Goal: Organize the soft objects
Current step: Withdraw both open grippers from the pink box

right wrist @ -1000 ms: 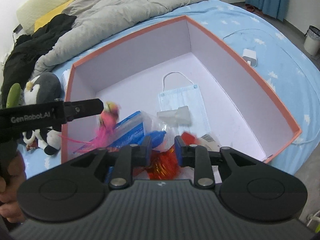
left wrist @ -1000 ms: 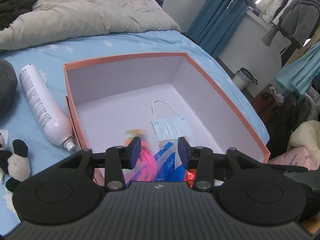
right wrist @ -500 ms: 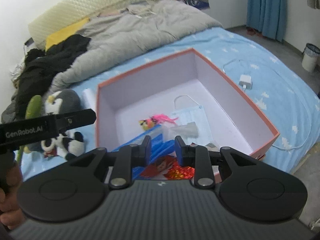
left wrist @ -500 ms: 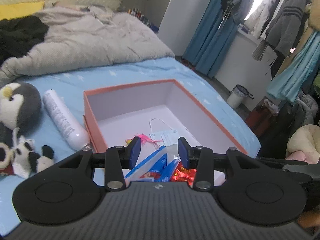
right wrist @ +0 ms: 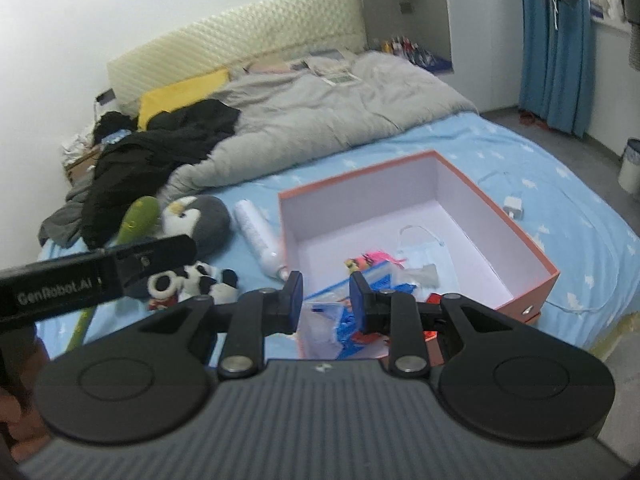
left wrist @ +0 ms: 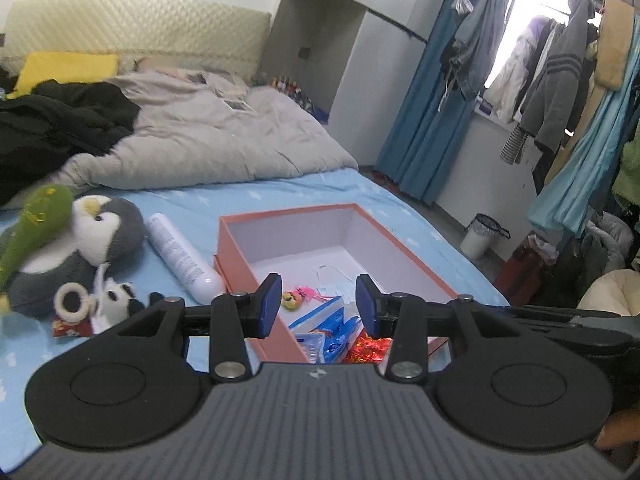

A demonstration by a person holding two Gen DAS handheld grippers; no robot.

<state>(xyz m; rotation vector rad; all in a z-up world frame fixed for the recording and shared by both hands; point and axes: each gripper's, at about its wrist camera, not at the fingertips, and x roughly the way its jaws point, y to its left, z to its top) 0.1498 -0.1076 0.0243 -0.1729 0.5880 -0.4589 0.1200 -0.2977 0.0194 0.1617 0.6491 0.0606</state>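
An orange box (left wrist: 240,256) (right wrist: 532,256) with a white inside sits on the blue bed sheet. In it lie a pink feathered toy (left wrist: 298,295) (right wrist: 370,260), a face mask (right wrist: 424,258), blue packets (left wrist: 326,326) (right wrist: 352,320) and a red wrapper (left wrist: 370,350). A grey penguin plush (left wrist: 96,232) (right wrist: 198,216), a green plush (left wrist: 34,220) (right wrist: 138,218) and a small panda plush (left wrist: 116,296) (right wrist: 200,278) lie left of the box. My left gripper (left wrist: 317,300) is open and empty, above the box's near end. My right gripper (right wrist: 324,300) is open and empty beside it.
A white spray can (left wrist: 180,254) (right wrist: 260,234) lies along the box's left side. A grey duvet (left wrist: 208,136) and black clothes (right wrist: 160,148) cover the bed's far half. A charger and cable (right wrist: 512,204) lie right of the box. Clothes (left wrist: 560,80) hang at right.
Both grippers have pulled up and back from the box, so the whole bed shows. The pink toy left my left gripper and now lies in the box.
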